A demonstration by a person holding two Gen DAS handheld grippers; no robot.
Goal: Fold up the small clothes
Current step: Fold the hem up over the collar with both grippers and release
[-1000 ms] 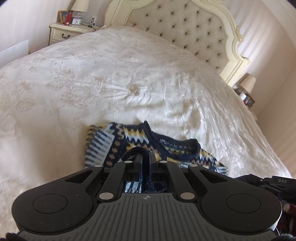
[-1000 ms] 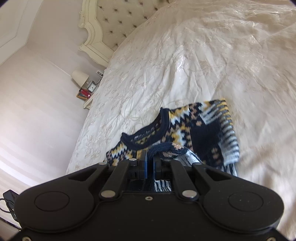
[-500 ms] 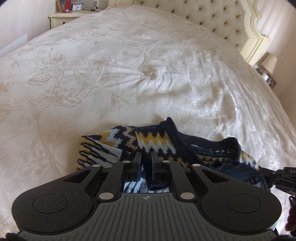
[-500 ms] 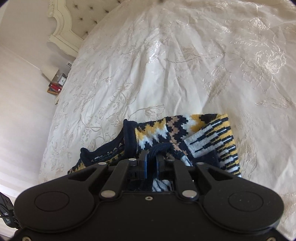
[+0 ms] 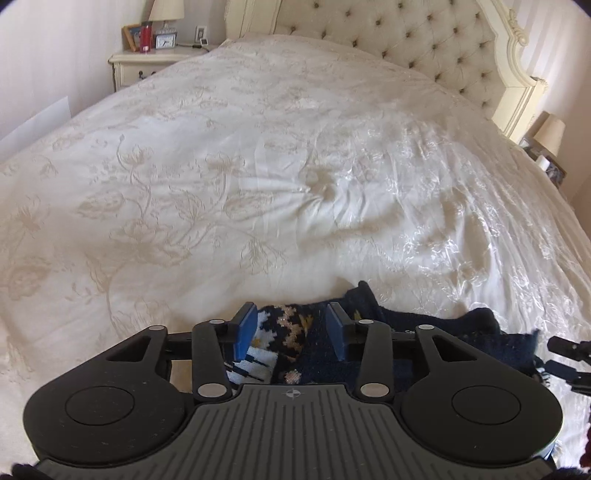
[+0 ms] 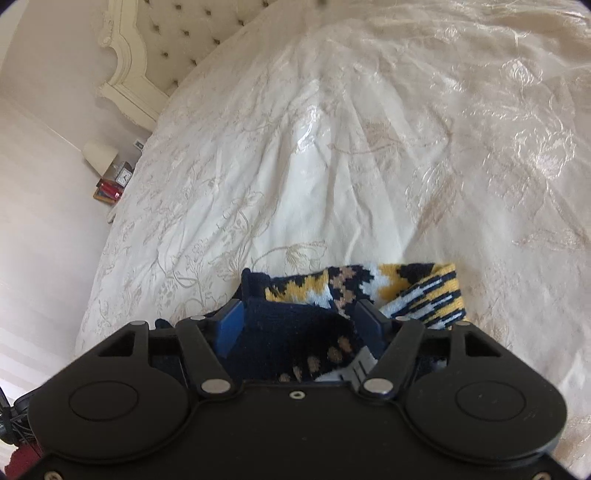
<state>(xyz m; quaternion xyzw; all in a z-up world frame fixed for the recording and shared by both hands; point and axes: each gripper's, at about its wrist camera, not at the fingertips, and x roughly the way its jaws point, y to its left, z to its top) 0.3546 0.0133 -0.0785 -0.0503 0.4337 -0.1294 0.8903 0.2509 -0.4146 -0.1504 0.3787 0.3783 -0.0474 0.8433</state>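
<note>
Left wrist view: the left gripper (image 5: 291, 328) hangs over a small knitted sweater (image 5: 295, 332) on a bed (image 5: 258, 166), its blue pads (image 5: 246, 325) apart after just opening, the knit between them but not pinched. A white scrap of lettering shows on the navy knit beside the right pad, too small to read; a small cross-in-circle mark sits on the gripper's grey body. Only this view takes in the far nightstand (image 5: 147, 64) with a lamp (image 5: 166, 9), a red bottle (image 5: 146, 36), a clock (image 5: 165, 40) and a picture frame (image 5: 132, 37), plus the black tips of the right gripper (image 5: 567, 360) at the right edge and a second lamp (image 5: 552, 133) beside the tufted headboard (image 5: 406, 40).

Right wrist view: the right gripper (image 6: 299, 328) has also just spread its jaws, and stands open with a loose fold of navy knit lying between the pads, not clamped. Only here do the sweater's (image 6: 369, 288) yellow, white and tan zigzag bands and striped ribbed hem (image 6: 432, 299) show clearly, spread flat on the cream floral bedspread (image 6: 332, 147) just ahead of the gripper. A clock (image 6: 125, 177) and red items (image 6: 109, 192) sit on the near nightstand under a lamp (image 6: 99, 157); the clock face cannot be read.
</note>
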